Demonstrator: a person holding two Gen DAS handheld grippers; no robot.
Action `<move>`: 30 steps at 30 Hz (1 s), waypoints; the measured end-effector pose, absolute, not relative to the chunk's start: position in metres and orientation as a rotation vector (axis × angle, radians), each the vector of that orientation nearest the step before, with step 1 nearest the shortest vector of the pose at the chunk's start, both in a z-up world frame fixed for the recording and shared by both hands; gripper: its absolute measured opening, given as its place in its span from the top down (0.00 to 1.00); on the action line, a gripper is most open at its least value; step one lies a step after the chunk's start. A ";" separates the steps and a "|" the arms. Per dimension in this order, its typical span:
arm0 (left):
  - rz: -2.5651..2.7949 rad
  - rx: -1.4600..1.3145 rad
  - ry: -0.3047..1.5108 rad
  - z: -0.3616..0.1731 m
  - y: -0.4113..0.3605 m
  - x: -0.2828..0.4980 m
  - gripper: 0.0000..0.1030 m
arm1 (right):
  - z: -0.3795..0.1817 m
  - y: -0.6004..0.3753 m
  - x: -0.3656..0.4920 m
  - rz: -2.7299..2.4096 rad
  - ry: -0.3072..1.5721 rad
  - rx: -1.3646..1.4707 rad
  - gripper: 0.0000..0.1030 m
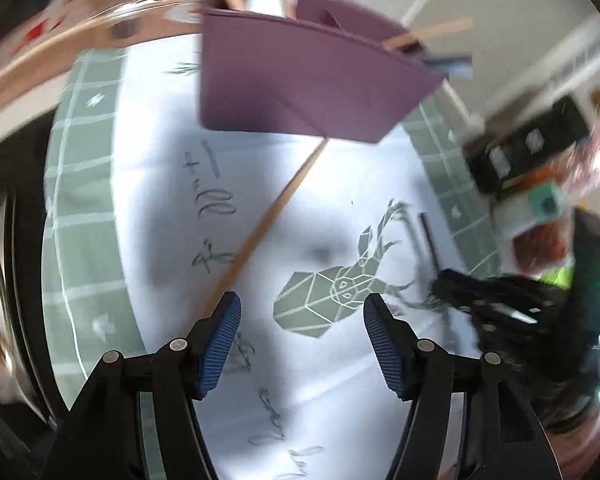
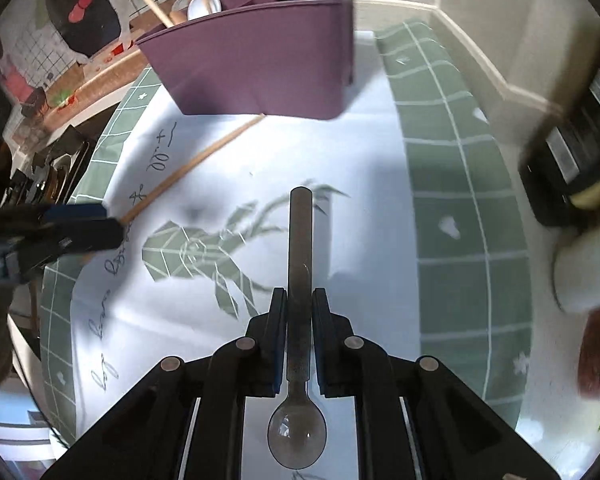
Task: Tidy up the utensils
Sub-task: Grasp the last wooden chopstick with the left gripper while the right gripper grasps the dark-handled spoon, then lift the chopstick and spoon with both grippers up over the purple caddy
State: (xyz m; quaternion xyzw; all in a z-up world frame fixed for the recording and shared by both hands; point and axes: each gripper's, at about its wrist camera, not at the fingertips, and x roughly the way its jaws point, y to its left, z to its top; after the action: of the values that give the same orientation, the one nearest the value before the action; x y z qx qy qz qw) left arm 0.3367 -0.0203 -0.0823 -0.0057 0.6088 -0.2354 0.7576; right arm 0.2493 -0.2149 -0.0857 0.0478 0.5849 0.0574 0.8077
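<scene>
A purple utensil holder [image 2: 260, 56] stands at the far side of the white deer-print cloth [image 2: 340, 184], with wooden sticks and other utensils standing in it. It also shows in the left wrist view [image 1: 300, 80]. My right gripper [image 2: 299, 300] is shut on a dark translucent plastic spoon [image 2: 300, 248], handle pointing forward, bowl back between the arms. A wooden chopstick [image 1: 268, 224] lies on the cloth, running from the holder's base toward my left gripper [image 1: 302, 320], which is open, its left finger close beside the chopstick's near end. The left gripper shows in the right wrist view [image 2: 100, 226].
The cloth has a green grid border [image 2: 452, 184]. Black and white boxes [image 2: 572, 160] stand at the right. Dishes and clutter [image 2: 52, 168] sit off the table's left edge. The right gripper appears at the right of the left wrist view [image 1: 496, 308].
</scene>
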 end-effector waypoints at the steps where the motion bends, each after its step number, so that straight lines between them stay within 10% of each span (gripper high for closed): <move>1: -0.506 0.028 1.333 -0.085 -0.026 0.342 0.39 | -0.085 -0.219 0.245 0.122 1.248 0.114 0.89; 15: -0.369 0.283 1.397 -0.115 -0.058 0.375 0.71 | -0.075 -0.246 0.215 0.085 1.201 0.166 0.89; 30: -0.557 0.328 1.411 -0.101 -0.075 0.310 0.73 | -0.075 -0.253 0.223 0.098 1.191 0.165 0.89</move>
State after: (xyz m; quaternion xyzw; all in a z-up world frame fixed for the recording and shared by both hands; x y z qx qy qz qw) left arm 0.3099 -0.0754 -0.1009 0.1480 0.6369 -0.2515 0.7136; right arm 0.2227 -0.2527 -0.0747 0.0776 0.5602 0.0460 0.8234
